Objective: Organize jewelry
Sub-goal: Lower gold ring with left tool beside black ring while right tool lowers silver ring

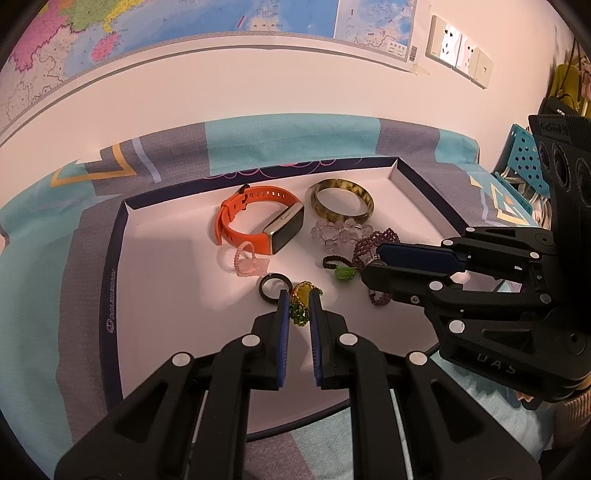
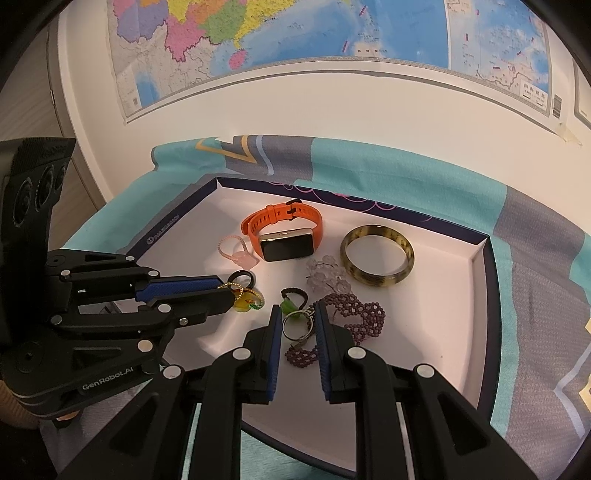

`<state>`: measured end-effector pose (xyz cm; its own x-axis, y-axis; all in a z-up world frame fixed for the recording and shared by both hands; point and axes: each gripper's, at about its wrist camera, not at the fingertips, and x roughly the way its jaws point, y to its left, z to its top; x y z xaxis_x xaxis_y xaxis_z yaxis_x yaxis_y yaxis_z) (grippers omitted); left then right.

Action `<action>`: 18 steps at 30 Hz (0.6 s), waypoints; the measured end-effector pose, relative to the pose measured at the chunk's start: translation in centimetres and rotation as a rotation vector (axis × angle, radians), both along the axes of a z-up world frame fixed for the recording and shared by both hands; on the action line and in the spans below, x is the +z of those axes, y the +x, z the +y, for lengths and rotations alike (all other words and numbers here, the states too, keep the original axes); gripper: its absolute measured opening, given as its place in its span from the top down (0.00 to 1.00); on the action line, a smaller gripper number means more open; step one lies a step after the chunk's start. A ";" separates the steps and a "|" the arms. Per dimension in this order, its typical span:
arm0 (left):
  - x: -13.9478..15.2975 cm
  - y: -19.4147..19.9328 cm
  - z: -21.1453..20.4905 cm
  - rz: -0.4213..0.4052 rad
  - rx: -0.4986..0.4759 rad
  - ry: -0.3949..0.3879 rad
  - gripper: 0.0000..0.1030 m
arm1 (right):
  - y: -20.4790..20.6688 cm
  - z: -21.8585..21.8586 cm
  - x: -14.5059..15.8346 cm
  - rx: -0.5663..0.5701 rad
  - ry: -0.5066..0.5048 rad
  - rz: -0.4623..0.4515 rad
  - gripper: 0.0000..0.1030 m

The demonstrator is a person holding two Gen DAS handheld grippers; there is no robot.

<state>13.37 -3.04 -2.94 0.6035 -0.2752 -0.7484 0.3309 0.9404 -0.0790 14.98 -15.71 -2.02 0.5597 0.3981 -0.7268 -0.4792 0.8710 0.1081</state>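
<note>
The left claw is closed down on a small yellow-and-green beaded charm on a gold chain, its blue pads pressing the piece from both sides just above the white floor of the tray. The right claw is likewise nearly closed, gripping a thin silver metal ring that stands upright between its blue pads. Both claws point steeply down into the same tray, the left one on the left side and the right one close beside it.

Right by the left claw's tips lies a plain black ring, and a little beyond it a pale pink coiled hair tie. Under and beside the right claw sprawls a purple beaded bracelet, part of it passing beneath the silver ring. Just ahead of the right claw sits a black cord loop with a green bead, and past that a cluster of clear crystal beads.

Farther back lie an orange-strapped smartwatch with a gold rectangular case and, to its right, a mottled yellow-brown bangle, the two apart from each other.

All of it rests inside a shallow white tray with a dark navy rim, set on a table covered with a teal and grey patterned cloth. Colourful wall maps hang behind.
</note>
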 end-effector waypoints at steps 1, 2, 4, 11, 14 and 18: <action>0.0 0.0 0.0 0.001 0.000 0.001 0.89 | 0.0 0.0 0.0 -0.001 -0.001 0.000 0.84; -0.1 0.0 0.0 0.002 0.000 0.001 0.89 | 0.1 0.0 0.0 0.000 -0.002 0.001 0.84; -0.1 0.0 -0.1 0.003 -0.001 0.002 0.89 | 0.1 0.0 0.0 0.000 -0.002 0.002 0.84; -0.2 0.0 -0.1 0.004 -0.002 0.002 0.89 | 0.2 0.0 -0.1 -0.001 -0.004 0.005 0.84; -0.2 0.1 -0.1 0.004 -0.001 0.002 0.89 | 0.1 0.0 -0.2 -0.002 -0.005 0.005 0.84; -0.2 0.1 -0.1 0.005 -0.002 0.001 0.89 | 0.2 -0.1 -0.3 -0.007 -0.006 0.007 0.84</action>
<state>13.44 -3.15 -3.11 0.5994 -0.2759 -0.7514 0.3322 0.9398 -0.0802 15.22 -15.77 -2.32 0.5572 0.3901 -0.7331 -0.4724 0.8749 0.1065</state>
